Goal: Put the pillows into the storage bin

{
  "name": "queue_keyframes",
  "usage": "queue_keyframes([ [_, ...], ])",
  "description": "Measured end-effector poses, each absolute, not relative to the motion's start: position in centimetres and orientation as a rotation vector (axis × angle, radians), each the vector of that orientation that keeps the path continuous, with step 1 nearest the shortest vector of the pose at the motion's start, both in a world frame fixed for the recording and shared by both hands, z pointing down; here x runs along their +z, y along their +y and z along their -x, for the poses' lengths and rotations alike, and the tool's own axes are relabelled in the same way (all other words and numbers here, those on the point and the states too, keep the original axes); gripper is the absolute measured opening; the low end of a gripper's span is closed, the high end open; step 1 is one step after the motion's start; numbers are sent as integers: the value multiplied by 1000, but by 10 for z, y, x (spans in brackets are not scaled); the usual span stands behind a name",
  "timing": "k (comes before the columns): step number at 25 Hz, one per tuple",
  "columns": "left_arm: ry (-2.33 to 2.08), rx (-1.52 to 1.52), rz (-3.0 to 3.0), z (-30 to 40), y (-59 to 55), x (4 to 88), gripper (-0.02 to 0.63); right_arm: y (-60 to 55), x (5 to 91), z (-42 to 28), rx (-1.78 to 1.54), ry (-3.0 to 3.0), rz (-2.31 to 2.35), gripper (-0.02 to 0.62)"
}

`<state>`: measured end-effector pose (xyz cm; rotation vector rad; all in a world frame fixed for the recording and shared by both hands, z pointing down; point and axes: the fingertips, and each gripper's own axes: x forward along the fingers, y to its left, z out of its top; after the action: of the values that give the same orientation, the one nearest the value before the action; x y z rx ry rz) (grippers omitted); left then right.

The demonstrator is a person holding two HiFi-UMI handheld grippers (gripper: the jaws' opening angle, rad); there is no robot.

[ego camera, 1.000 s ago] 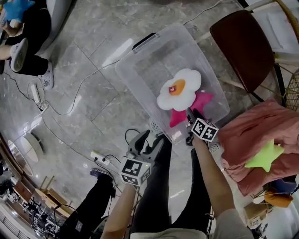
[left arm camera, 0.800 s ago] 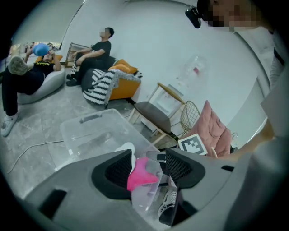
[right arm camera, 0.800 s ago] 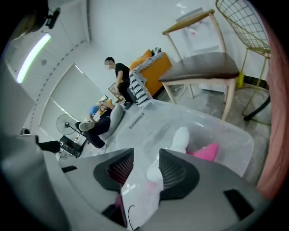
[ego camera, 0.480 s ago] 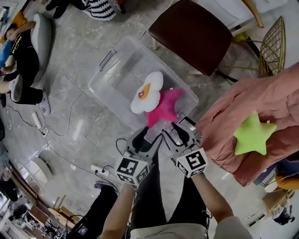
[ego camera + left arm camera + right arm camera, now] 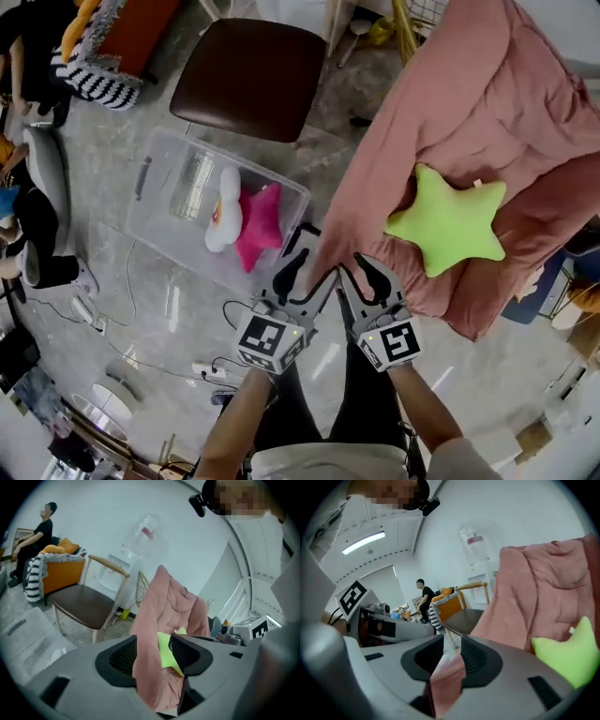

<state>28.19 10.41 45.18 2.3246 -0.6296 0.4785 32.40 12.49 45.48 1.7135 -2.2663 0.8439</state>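
Two grippers: left gripper half open astride blanket, right gripper just closed onto it; tugged, pillow at 2 o'clock may be spilled.

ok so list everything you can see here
storage bin: 1, clear, floor, left
white flower pillow: 1, in bin
pink star pillow: 1, in bin, beside flower
green star pillow: 1, on blanket
pink blanket: 1, heaped at right
chair: 1, brown seat, behind bin
power strip: 1, white, floor
seated person: 1, black clothes, far left
left gripper: 1, grey, open, blanket edge between jaws
right gripper: 1, grey, jaws just closing on blanket edge
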Motion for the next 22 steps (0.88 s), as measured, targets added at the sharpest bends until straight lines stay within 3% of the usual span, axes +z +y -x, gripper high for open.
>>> queue_keyframes([
  [6,-395,620,-2439,-432,153,454,233,188,458,-476,970,-2089,-1980,149],
  [12,-228,764,-2479,-527,183,497,233,253,484,-616,1007,-1802,-2133,184],
  [16,-106,895,-2478,-567,200,535,236,282,521,-682,846,-1766,-1773,234],
  [22,58,1024,-2497,-595,214,587,298,307,585,-727,565,-1701,-1067,350],
])
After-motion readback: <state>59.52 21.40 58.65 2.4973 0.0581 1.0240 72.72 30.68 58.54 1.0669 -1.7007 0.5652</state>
